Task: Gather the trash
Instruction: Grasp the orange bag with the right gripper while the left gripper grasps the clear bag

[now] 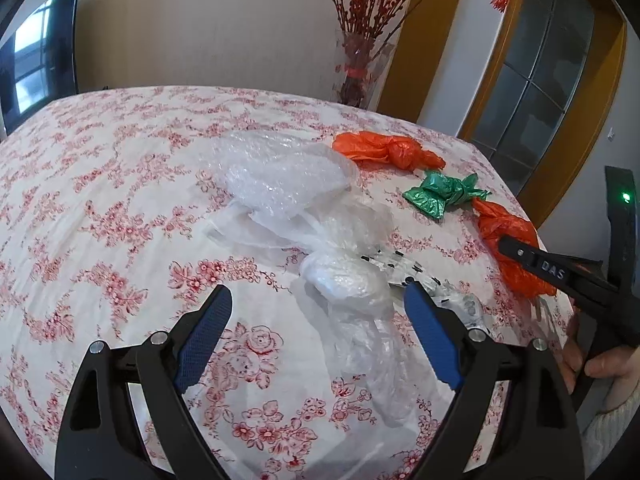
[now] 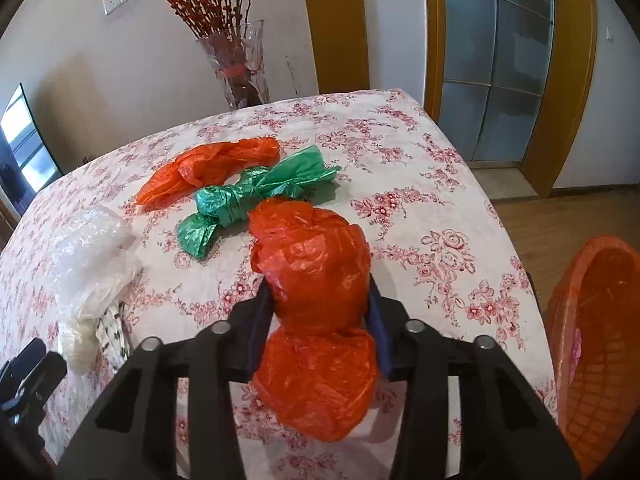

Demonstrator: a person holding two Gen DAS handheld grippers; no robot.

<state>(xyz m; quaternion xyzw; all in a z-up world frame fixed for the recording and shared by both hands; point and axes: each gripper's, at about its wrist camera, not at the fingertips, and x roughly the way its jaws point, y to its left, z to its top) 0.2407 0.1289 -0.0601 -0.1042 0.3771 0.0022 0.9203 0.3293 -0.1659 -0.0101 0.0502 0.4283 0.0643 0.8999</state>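
My right gripper point(image 2: 318, 300) is shut on a crumpled orange plastic bag point(image 2: 312, 264), holding it just above the floral tablecloth; it also shows in the left wrist view point(image 1: 508, 240). A second orange bag point(image 2: 208, 168) and a knotted green bag point(image 2: 256, 192) lie behind it. My left gripper point(image 1: 318, 300) is open and empty, its blue pads either side of clear plastic wrap point(image 1: 352, 288). A wad of bubble wrap point(image 1: 276, 172) lies further back.
An orange mesh waste basket point(image 2: 592, 344) stands off the table's right edge. A glass vase with red branches point(image 2: 236, 64) stands at the far edge. A patterned wrapper point(image 1: 420, 276) lies beside the clear plastic. A door is behind.
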